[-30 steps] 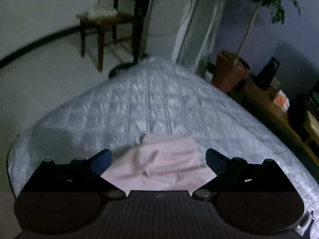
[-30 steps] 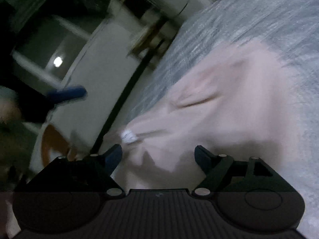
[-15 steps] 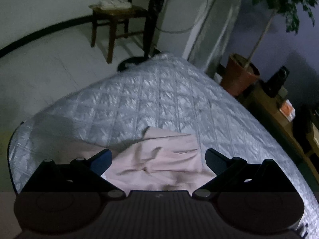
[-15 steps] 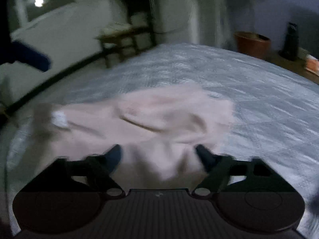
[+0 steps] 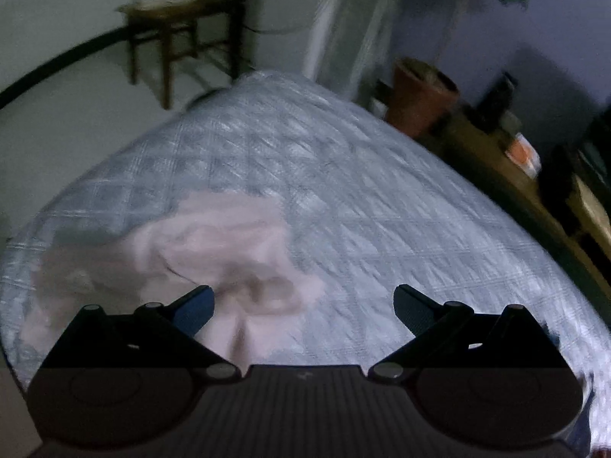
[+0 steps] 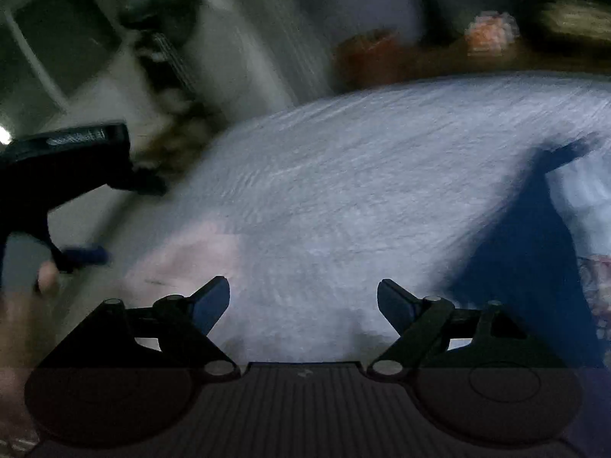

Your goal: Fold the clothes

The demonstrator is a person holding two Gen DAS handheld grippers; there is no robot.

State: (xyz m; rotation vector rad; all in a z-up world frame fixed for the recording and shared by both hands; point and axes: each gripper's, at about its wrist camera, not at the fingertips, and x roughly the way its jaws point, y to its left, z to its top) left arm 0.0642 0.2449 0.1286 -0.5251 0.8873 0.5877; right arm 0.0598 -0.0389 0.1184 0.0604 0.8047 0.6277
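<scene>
Both the left gripper (image 5: 303,307) and the right gripper (image 6: 303,299) have released jaws holding nothing, above a crumpled pink garment (image 5: 214,252) lying lower left on the quilted bed (image 5: 382,206), apparently between folds, so next comes regrasping an edge.

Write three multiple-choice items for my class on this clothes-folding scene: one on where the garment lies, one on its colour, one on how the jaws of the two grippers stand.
1. Where does the garment lie?
A. on the wooden chair
B. on the quilted bed cover
C. on the floor

2. What colour is the garment?
A. pale pink
B. dark green
C. bright yellow

3. How do the jaws of the left gripper and the right gripper stand?
A. both spread apart, gripping nothing
B. both clamped on the garment
C. left clamped, right spread

Key: 1 B, the crumpled cloth rests on the grey quilting; 2 A, it shows pale pink in both views; 3 A, a wide gap shows between each pair of fingers.
</scene>
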